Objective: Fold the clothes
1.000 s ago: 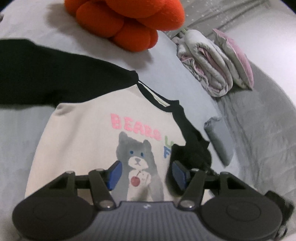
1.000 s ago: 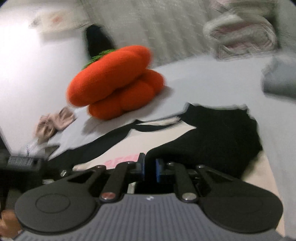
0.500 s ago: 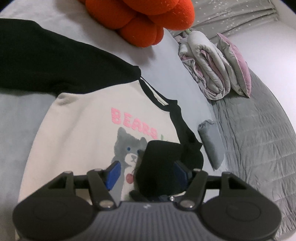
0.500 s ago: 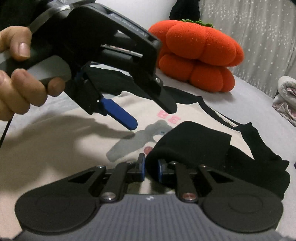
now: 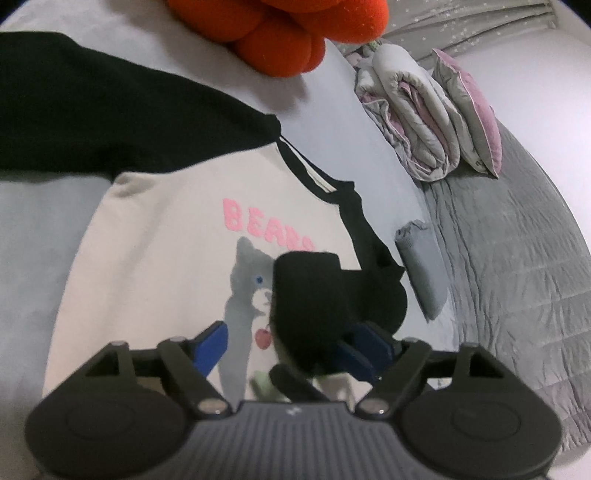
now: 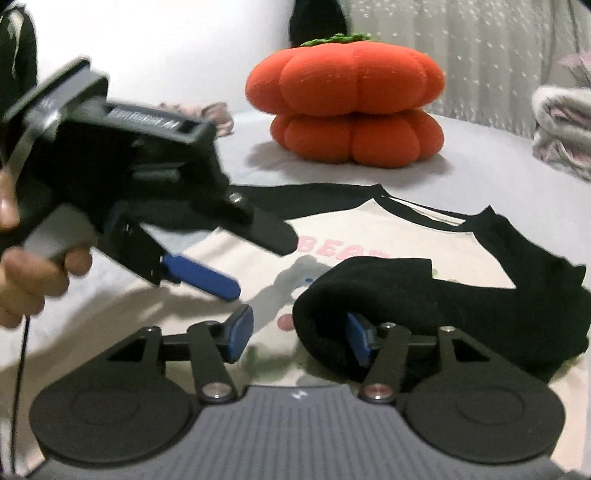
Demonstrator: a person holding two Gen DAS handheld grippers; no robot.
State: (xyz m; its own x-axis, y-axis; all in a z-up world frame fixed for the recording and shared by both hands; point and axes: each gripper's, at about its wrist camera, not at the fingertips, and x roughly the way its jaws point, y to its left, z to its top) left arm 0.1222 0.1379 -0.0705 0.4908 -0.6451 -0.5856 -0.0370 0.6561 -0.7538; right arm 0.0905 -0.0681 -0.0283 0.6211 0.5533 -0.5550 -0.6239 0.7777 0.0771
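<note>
A cream sweatshirt [image 5: 159,258] [image 6: 373,229] with a grey bear, pink letters and black sleeves lies flat on the bed. One black sleeve [image 5: 314,291] [image 6: 399,291] is folded across the chest; the other [image 5: 110,122] stretches out to the left. My right gripper [image 6: 299,336] is low over the chest with its jaws opening. The cuff drapes loosely over its right finger and the pads do not press it. My left gripper [image 5: 286,349] [image 6: 260,264], held by a hand [image 6: 29,284], hovers above the shirt. Its jaws are opening too, with nothing gripped.
An orange pumpkin cushion [image 6: 347,99] [image 5: 288,33] sits beyond the collar. To the right are a rolled quilt [image 5: 417,110], a pink-edged pillow [image 5: 469,114], a small folded grey cloth [image 5: 421,273] and a grey quilted cover [image 5: 517,277].
My right gripper swung in shut on the black sleeve, laid it across the chest and has spread its jaws off the cuff. The left gripper's jaws widened while it stayed in place.
</note>
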